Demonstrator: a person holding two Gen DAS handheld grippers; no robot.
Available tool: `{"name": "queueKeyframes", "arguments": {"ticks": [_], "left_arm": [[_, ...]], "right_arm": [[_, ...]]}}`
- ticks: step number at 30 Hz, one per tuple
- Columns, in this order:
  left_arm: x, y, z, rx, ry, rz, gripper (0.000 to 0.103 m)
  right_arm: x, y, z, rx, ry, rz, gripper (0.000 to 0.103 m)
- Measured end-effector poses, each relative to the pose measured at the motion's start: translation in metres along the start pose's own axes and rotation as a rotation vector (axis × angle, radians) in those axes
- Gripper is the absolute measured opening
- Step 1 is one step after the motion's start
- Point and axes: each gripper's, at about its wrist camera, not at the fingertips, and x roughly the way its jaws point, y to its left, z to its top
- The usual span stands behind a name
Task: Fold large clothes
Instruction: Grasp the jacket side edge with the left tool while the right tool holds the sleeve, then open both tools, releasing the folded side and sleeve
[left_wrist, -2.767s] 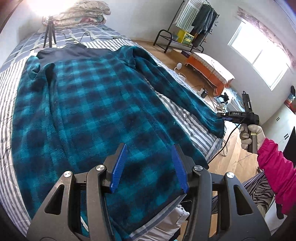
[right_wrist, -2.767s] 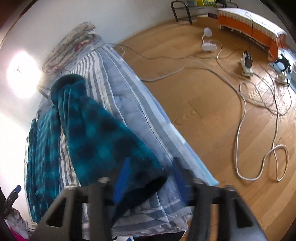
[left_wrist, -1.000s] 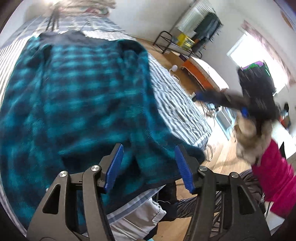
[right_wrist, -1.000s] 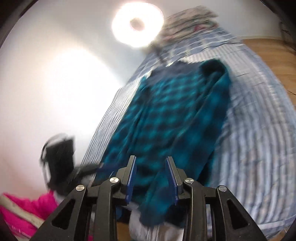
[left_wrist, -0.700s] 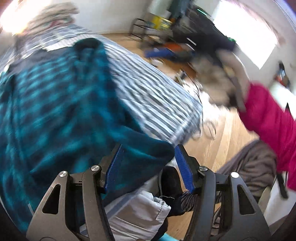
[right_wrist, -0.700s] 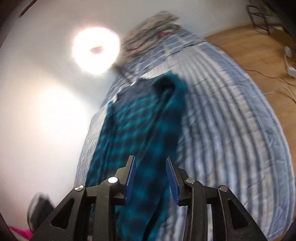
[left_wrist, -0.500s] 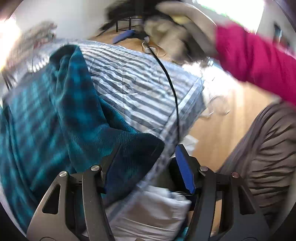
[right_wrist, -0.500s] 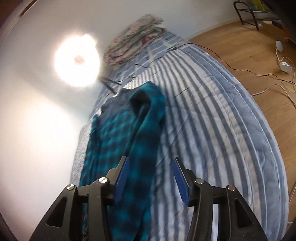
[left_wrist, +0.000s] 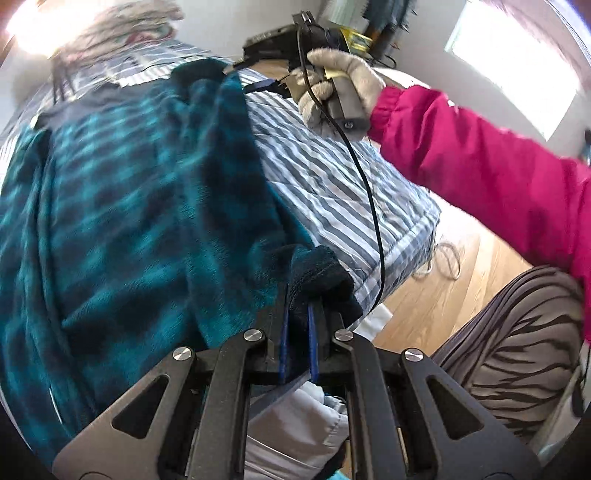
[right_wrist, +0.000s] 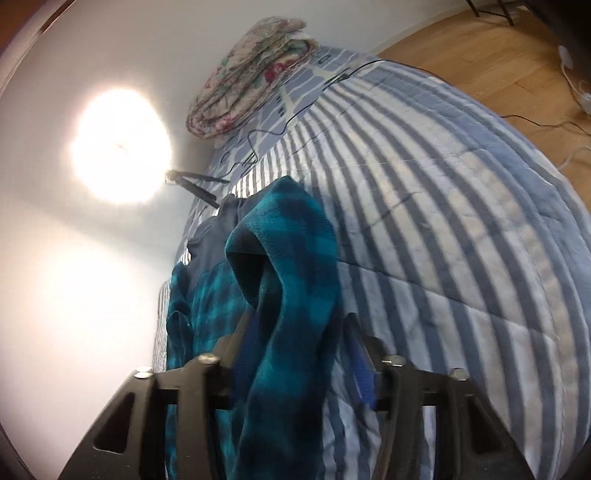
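One bed (right_wrist: 461, 206), covered in a blue-and-white striped quilt, takes up most of the room; a wooden floor (right_wrist: 491, 55) lies beyond its far edge, with white walls behind. One large teal plaid fleece garment (left_wrist: 122, 192) lies spread along the bed's left half, collar end toward the head of the bed, one sleeve (right_wrist: 295, 266) folded inward over the body. One folded floral blanket (right_wrist: 251, 70) sits at the head of the bed, and one bright round lamp (right_wrist: 122, 147) glares beside it. One black cable (right_wrist: 306, 99) trails across the quilt, and a white cord (right_wrist: 576, 88) lies on the floor.

Two grippers are present. The left gripper (left_wrist: 297, 332) has its blue pads drawn close together, clamped on the dark cuff of the sleeve at the foot edge of the bed. The right gripper (right_wrist: 306, 358) is spread wide, the sleeve fabric draped loosely between its fingers (right_wrist: 360, 365) without being pinched. In the left wrist view it is held by one gloved hand (left_wrist: 332, 85) on a pink-sleeved arm, above the striped quilt.
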Motion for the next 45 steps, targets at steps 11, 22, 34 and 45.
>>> {"name": "queueKeyframes", "arguments": {"ticks": [11,22,34,45], "left_arm": [[-0.037,0.021,-0.020,-0.192,-0.065,-0.161,0.006],[-0.059,0.084,-0.047,-0.410,-0.117,-0.251,0.006],[-0.099,0.126,-0.072,-0.478,-0.123,-0.161,0.053],[-0.063,0.137,-0.046,-0.437,-0.097,-0.096,0.053]], "right_arm": [[-0.004,0.101,0.016,-0.300,-0.009,-0.337,0.000],[0.095,0.229,0.006,-0.629,0.116,-0.496,0.000],[0.138,0.235,-0.032,-0.641,0.221,-0.285,0.037],[0.021,0.119,-0.025,-0.316,0.126,-0.252,0.053]]}}
